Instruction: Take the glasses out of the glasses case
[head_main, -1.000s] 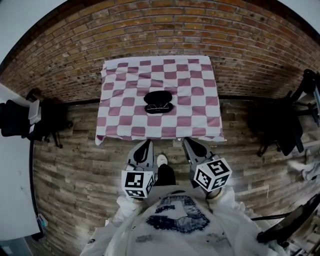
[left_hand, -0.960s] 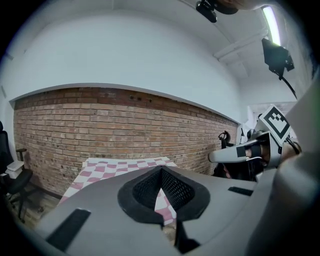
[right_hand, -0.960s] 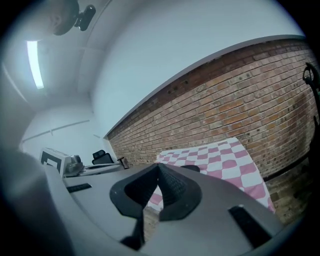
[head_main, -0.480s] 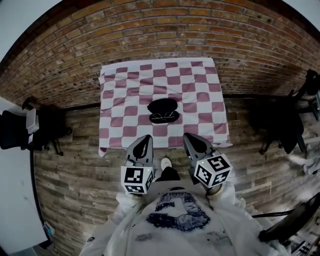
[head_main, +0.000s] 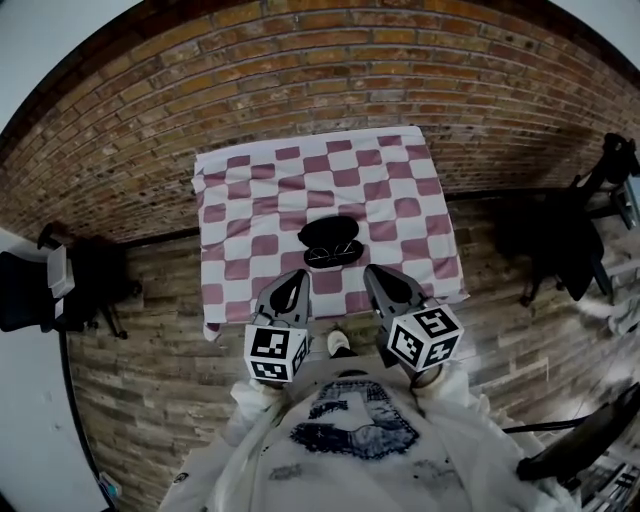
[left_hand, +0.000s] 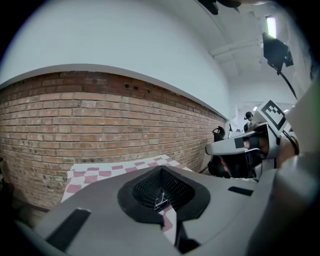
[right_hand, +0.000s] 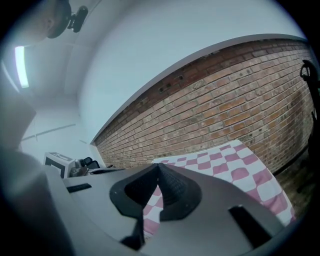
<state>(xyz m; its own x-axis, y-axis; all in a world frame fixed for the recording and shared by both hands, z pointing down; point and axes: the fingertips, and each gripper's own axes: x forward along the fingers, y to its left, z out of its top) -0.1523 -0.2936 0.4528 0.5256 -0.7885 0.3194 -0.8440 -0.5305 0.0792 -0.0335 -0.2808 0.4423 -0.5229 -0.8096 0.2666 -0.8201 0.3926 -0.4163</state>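
Though tiny, glasses case (head_main: 330, 243) prob. open.

The left gripper (head_main: 292, 284) and right gripper (head_main: 376, 277) are held side by side just ahead of the chest, a gap between them, both pointing forward and slightly down. Each has its jaws closed tip to tip with nothing between them. Their marker cubes sit nearest the body, on bent arms (head_main: 248, 405) in white sleeves tucked close to the torso.
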